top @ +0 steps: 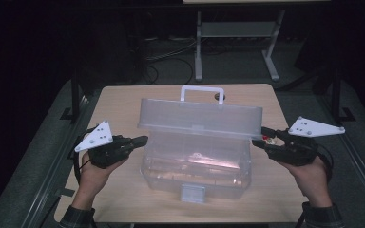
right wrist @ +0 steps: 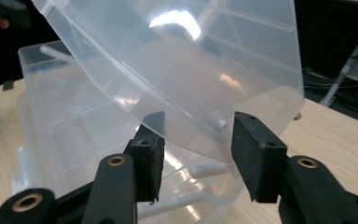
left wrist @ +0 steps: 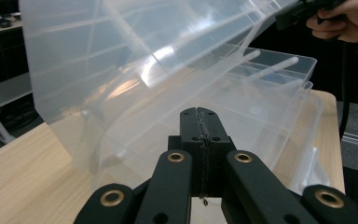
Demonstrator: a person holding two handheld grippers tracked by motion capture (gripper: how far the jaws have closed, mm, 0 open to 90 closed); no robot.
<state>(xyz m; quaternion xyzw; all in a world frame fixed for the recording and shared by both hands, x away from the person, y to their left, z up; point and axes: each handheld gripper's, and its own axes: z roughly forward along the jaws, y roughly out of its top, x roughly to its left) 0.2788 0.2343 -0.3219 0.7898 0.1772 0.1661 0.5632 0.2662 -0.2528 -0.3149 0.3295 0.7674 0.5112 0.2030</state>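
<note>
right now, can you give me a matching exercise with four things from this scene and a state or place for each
Things:
1. lid
2. left tongs
3. right tongs
4. latch

States or places:
A. jaws pressed together
B. on the box's near wall, hanging down
C. raised partway over the box
D. jaws apart, lid edge between them

Pairs: 1-C, 2-A, 3-D, 4-B
</note>
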